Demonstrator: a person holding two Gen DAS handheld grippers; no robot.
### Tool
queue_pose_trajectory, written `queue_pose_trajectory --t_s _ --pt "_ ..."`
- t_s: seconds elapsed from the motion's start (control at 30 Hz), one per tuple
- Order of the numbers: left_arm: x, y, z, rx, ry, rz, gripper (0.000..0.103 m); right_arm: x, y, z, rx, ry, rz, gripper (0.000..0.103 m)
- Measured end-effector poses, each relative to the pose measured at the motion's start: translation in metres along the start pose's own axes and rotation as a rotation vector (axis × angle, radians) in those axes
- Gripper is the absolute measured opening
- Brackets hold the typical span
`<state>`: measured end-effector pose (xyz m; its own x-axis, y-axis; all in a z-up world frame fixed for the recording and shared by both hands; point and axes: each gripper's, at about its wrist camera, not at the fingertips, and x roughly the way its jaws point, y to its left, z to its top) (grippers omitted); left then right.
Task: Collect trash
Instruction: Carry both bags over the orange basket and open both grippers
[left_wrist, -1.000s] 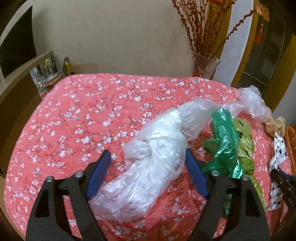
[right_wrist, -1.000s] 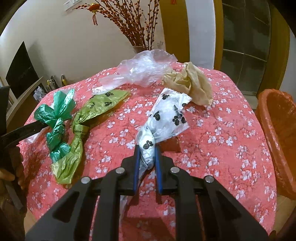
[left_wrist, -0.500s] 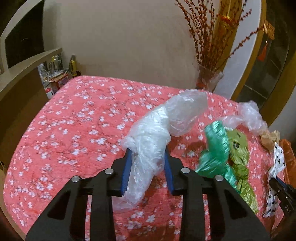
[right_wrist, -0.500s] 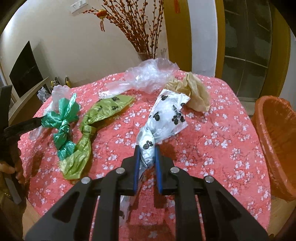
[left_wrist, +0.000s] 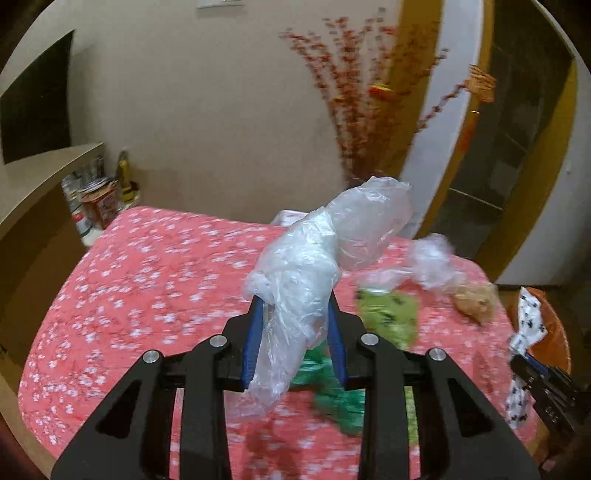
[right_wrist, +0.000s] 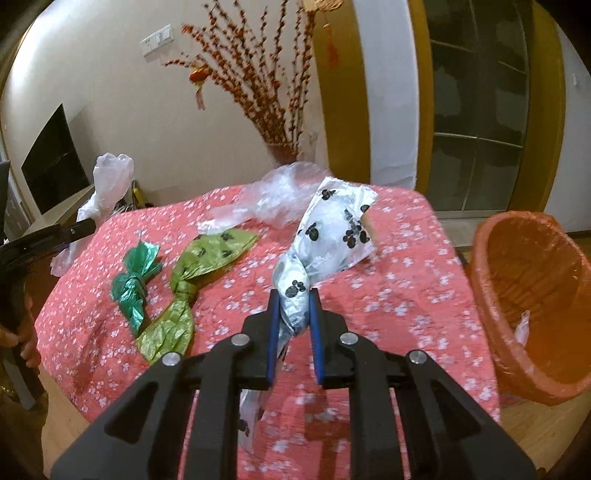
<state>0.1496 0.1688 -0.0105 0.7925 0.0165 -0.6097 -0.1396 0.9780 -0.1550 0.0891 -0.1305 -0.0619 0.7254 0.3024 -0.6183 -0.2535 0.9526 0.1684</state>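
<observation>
My left gripper (left_wrist: 294, 306) is shut on a clear plastic bag (left_wrist: 314, 266), held up off the pink flowered table (left_wrist: 147, 295). My right gripper (right_wrist: 293, 295) is shut on a white bag with black paw prints (right_wrist: 332, 236), also lifted above the table. The clear plastic bag (right_wrist: 107, 184) shows at the far left of the right wrist view. On the table lie a dark green bag (right_wrist: 135, 284), a light green bag (right_wrist: 195, 273), another clear bag (right_wrist: 280, 199) and, in the left wrist view, a tan crumpled bag (left_wrist: 474, 299).
An orange wicker basket with a liner (right_wrist: 532, 295) stands right of the table on the floor. A vase of red twigs (right_wrist: 284, 110) stands behind the table by the wall. A shelf with cans (left_wrist: 92, 199) is at the left.
The left gripper closed on the clear bag and lifted it off the table. The right gripper rose with the paw-print bag, which now hangs free; the basket shows more fully.
</observation>
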Motion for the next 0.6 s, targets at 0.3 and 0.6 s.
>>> queue_pose_trajectory --t_s 0.3,0.6 --pt "-0.003 -0.071 -0.007 0.102 0.015 -0.135 0.032 -0.023 -0.053 -0.001 0.09 -0.039 -0.076 0.016" --pt "0.01 -0.154 -0.023 0.188 0.073 -0.28 0.032 -0.045 -0.118 -0.007 0.2 -0.082 -0.191 0.016"
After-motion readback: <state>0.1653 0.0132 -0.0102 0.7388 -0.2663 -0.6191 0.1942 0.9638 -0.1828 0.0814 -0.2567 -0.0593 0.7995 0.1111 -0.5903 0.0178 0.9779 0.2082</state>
